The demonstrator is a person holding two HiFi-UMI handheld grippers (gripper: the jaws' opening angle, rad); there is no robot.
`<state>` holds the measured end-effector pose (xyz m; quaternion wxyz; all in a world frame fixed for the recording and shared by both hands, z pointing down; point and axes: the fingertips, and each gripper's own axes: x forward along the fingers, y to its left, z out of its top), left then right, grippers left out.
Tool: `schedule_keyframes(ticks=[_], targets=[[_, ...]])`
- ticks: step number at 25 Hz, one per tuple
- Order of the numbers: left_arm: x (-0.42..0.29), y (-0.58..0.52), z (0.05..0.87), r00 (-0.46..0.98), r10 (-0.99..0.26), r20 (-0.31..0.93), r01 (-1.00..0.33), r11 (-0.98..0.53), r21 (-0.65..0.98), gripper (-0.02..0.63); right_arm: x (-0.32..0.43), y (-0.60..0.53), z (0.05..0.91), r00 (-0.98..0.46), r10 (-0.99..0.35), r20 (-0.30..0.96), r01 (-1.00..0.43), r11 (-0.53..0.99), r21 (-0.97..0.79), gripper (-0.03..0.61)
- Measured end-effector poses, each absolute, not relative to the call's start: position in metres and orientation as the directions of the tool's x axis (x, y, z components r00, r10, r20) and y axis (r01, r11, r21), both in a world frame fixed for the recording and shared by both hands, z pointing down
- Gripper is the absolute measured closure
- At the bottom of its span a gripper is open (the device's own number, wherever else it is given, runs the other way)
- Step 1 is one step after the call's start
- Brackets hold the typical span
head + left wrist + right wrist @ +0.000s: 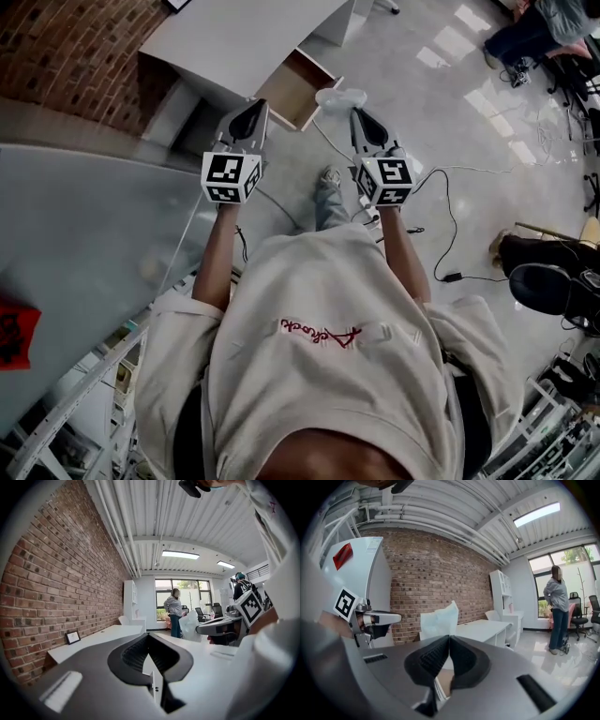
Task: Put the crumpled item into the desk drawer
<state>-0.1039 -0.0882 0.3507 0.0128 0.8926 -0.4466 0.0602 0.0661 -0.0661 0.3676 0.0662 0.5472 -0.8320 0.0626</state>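
Observation:
The crumpled item (339,97) is a pale, wrinkled sheet. My right gripper (357,112) is shut on its lower edge, so the item (439,618) sticks up above the closed tips (449,637). It hangs just right of the open wooden drawer (294,88), which is pulled out of the white desk (234,39). My left gripper (251,111) is held level beside the right one, left of the drawer. Its jaws (149,635) are shut with nothing between them. In the left gripper view the right gripper (219,626) shows with the item (190,623) at its tip.
A brick wall (66,52) runs behind the desk. Cables (441,211) trail over the glossy floor, and a grey tabletop (84,253) with a red thing (11,333) lies at my left. A person (557,613) stands by office chairs (580,616) near the window.

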Motion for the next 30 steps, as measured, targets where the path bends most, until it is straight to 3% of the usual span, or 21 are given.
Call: schedule_keyframes(ticks=[13,30], targets=[[-0.062,-0.149,0.372,0.573,-0.799,0.184,-0.812,-0.584,-0.006,0.606,0.114,-0.130,0.389,-0.401,-0.887,0.228,-0.916,0.397,-0.065,0.565],[-0.009,-0.275,0.326,0.511,-0.846,0.152,-0.848,-0.526,-0.074,0.606,0.160,-0.264,0.359,-0.499,-0.849,0.176,-0.867,0.493,-0.078,0.566]])
